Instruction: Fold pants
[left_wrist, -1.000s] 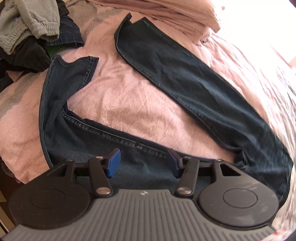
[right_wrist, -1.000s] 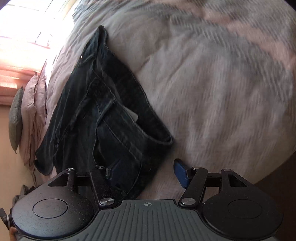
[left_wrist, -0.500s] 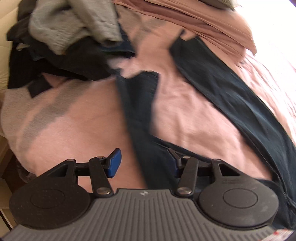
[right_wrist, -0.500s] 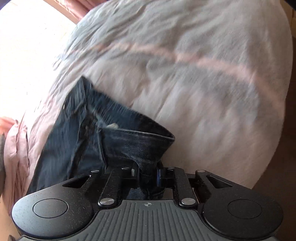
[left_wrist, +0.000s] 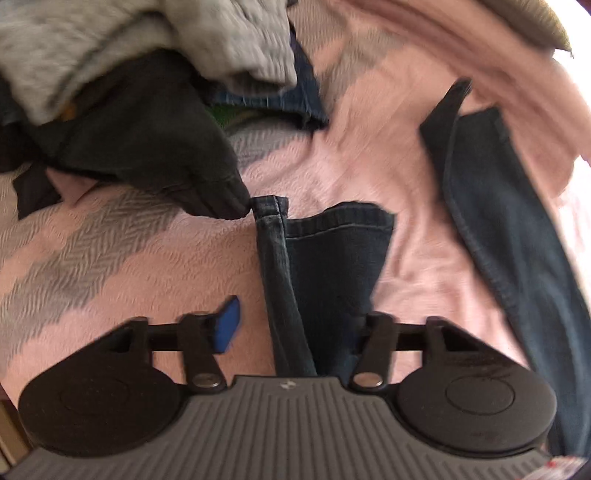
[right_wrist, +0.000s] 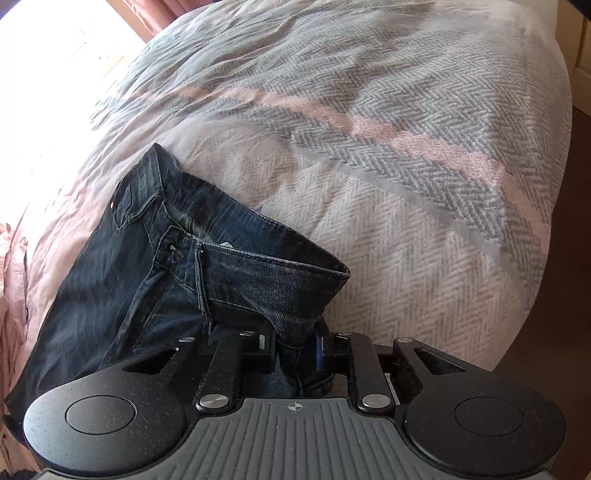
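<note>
Left claw (left_wrist: 295, 325) moved over a jeans (left_wrist: 325, 273) leg, spread wide, right claw (right_wrist: 295, 350) clamped on waistband (right_wrist: 280, 269)

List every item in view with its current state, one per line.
Jeans: unfolded, lying on the bed, legs spread apart.
Near jeans leg: partly folded lengthwise, running between the left gripper's fingers.
Waistband: open, one end pinched.
Left gripper: open.
Right gripper: shut on the waistband.
Clothes pile: heaped, unfolded.
Bedspread: spread, slightly wrinkled.
</note>
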